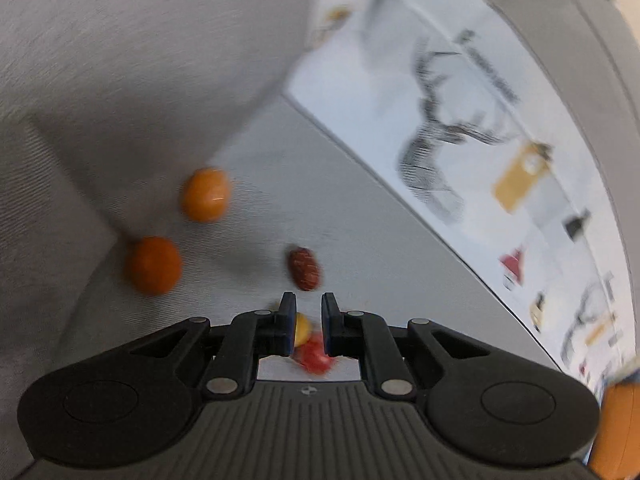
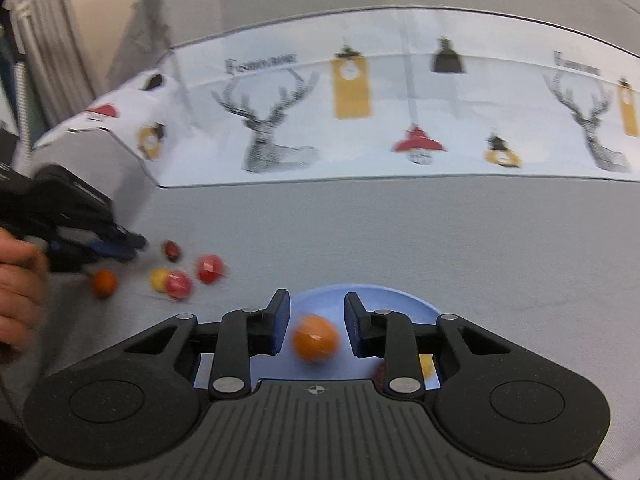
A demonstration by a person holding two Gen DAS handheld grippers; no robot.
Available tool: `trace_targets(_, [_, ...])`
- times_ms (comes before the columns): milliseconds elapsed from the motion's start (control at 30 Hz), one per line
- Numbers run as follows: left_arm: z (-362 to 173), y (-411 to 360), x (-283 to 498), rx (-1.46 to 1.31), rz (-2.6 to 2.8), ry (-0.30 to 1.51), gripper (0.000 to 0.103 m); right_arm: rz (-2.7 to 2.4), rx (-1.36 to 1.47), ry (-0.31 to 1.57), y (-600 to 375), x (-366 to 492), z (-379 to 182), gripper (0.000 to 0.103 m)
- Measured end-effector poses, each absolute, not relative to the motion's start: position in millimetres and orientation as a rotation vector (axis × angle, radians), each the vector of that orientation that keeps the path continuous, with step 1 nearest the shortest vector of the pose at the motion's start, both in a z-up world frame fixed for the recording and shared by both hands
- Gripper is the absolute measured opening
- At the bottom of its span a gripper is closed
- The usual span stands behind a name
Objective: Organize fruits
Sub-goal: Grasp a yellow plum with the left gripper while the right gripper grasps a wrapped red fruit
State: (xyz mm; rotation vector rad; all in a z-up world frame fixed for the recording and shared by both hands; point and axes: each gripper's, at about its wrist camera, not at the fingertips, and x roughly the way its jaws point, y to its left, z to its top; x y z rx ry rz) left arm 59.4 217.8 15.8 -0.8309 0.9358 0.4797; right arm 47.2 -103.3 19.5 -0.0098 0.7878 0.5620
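Risk: left gripper [image 1: 308, 326], jaws together and empty, knocks dark fruit [image 1: 305, 269] at 12 o'clock; right gripper [image 2: 317, 326] apart, orange fruit [image 2: 315, 338] loose over plate [image 2: 416, 308].

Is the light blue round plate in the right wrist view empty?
No, an orange round fruit lies on the light blue round plate, seen between the right gripper's fingers.

Right gripper [image 2: 316, 324] above blue plate [image 2: 384, 298]
Jaws parted, pads clear of the orange fruit [image 2: 315, 339] (blurred) on the plate; small fruits [image 2: 178, 284] lie left on grey cloth [image 2: 400, 232].
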Motion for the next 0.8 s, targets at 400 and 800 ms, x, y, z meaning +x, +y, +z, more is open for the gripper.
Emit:
trace_targets(400, [5, 214, 67, -0.836, 0.521, 0.975, 0.026, 0.708, 0.074, 0.823, -42, 77, 15, 0.032])
trace_targets(800, [-4, 213, 77, -0.842, 0.571, 1.000, 0.030, 0.744, 0.026, 0.924, 26, 109, -20, 0.040])
